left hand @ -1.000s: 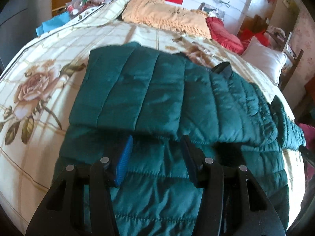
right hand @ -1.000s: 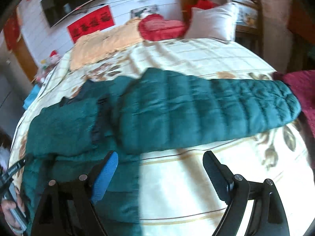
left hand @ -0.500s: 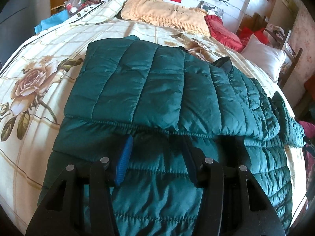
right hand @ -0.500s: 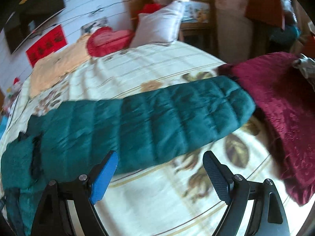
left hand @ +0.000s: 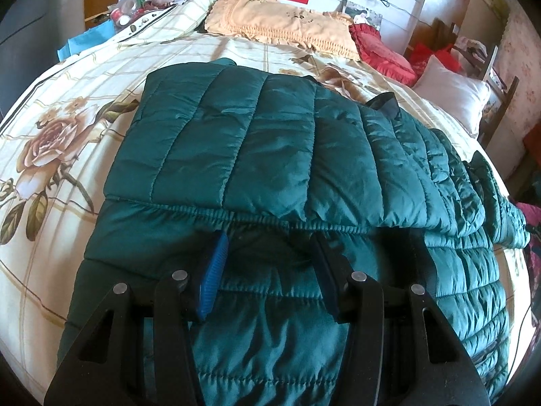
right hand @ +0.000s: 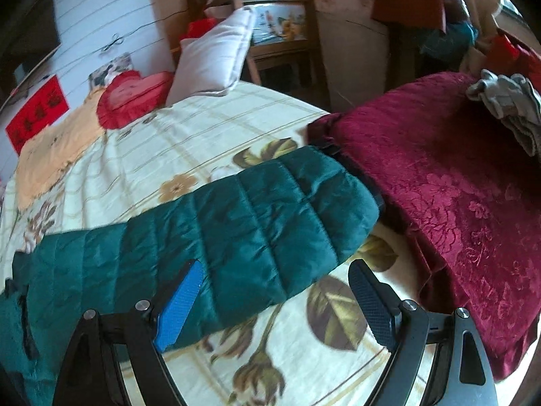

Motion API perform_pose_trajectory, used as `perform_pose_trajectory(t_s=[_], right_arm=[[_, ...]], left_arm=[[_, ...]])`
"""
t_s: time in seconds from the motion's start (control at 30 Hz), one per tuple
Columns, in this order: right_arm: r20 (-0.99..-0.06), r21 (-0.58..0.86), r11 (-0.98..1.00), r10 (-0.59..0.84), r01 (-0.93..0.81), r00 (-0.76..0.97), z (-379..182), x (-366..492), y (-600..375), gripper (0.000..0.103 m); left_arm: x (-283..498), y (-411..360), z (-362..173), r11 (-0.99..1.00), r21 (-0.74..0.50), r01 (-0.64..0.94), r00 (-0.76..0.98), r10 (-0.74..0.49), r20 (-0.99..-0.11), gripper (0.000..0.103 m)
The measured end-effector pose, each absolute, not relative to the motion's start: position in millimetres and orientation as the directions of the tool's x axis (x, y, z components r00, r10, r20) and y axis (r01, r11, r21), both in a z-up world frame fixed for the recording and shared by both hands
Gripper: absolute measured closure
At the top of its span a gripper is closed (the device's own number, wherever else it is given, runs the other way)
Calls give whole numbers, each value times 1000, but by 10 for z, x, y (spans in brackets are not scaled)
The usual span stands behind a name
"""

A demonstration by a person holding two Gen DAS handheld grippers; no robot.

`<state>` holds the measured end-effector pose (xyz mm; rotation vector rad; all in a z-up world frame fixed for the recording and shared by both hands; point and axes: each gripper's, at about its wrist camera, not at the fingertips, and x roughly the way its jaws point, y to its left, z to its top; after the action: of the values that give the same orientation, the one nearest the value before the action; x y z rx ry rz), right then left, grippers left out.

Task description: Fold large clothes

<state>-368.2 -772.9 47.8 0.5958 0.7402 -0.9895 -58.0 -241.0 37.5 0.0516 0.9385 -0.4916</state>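
Observation:
A dark green quilted jacket [left hand: 257,155] lies spread on the floral bedsheet [left hand: 50,128], with one sleeve folded across its body. My left gripper [left hand: 270,250] is open and empty, low over the jacket just below the elastic cuff edge of the folded sleeve. The other sleeve [right hand: 243,223] stretches out to the right across the bed in the right wrist view. My right gripper [right hand: 274,291] is open and empty, hovering near that sleeve's end; its left finger [right hand: 179,304] overlaps the sleeve's lower edge.
A dark red floral blanket [right hand: 456,203] lies right beside the sleeve end. A white pillow [right hand: 216,57], a red cushion [right hand: 132,98] and an orange fringed cloth [left hand: 280,27] lie at the head of the bed. A wooden chair [right hand: 280,34] stands behind.
My right gripper has swept right along the outstretched sleeve to its cuff end, bringing the red blanket into view. My left gripper has edged slightly forward over the jacket.

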Motion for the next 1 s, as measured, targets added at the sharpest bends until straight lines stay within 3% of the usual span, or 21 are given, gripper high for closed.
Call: perform_pose_trajectory(t_s=[0.3,0.4,0.57,1.0], right_arm=[[-783,177,333,-522,926,337,437,-3898,-8063,17],[-791,185,298,-520,936,323,419,-3971,-8159,17],[-807,231,239,-495,943,323,316,-4065,-8310,17],[-808,204,249,-504,947,307,154,-3896,-8477,20]], left_arm=[[-564,-2372,350,882,-195,429,485,-406,-774,53],[-577,-2373,347,876,-187,445,487,-412,-770,47],[-609,-2403,350,876,-173,451,492,-405,-770,46],[-618,-2407,344,876,-170,451,493,-403,-771,45]])
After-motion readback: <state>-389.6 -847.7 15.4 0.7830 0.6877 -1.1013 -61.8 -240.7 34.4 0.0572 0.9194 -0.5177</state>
